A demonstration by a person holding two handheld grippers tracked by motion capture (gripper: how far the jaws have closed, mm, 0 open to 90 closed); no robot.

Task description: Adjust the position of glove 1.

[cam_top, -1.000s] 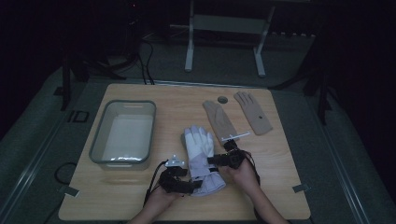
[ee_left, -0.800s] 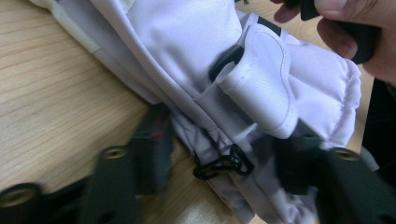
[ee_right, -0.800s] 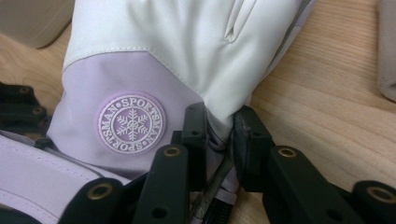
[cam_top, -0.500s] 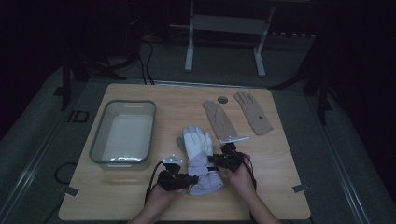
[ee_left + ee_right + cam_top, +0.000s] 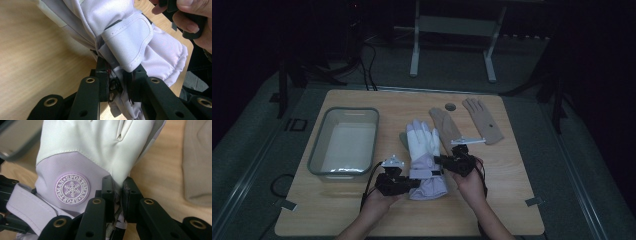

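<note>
A white glove with a lilac cuff (image 5: 424,150) lies in the middle of the wooden table (image 5: 512,200), fingers pointing away from me. My left gripper (image 5: 404,184) is shut on the cuff's left edge, just under the strap tab; in the left gripper view its jaws (image 5: 120,80) pinch the lilac fabric (image 5: 130,37). My right gripper (image 5: 443,162) is shut on the glove's right edge at the wrist. The right gripper view has the jaws (image 5: 117,187) clamped on the fabric beside a round snowflake badge (image 5: 72,188). The cuff end is raised off the table.
A clear tub with a grey rim (image 5: 317,165) stands left of the glove. Two tan gloves (image 5: 446,127) (image 5: 484,120) lie flat at the back right, with a small round disc (image 5: 450,106) behind them. Bare table lies to the right.
Both hands have risen a little and drawn together, and the glove's cuff end has come up off the table with them. The left jaws have shut on the cuff.
</note>
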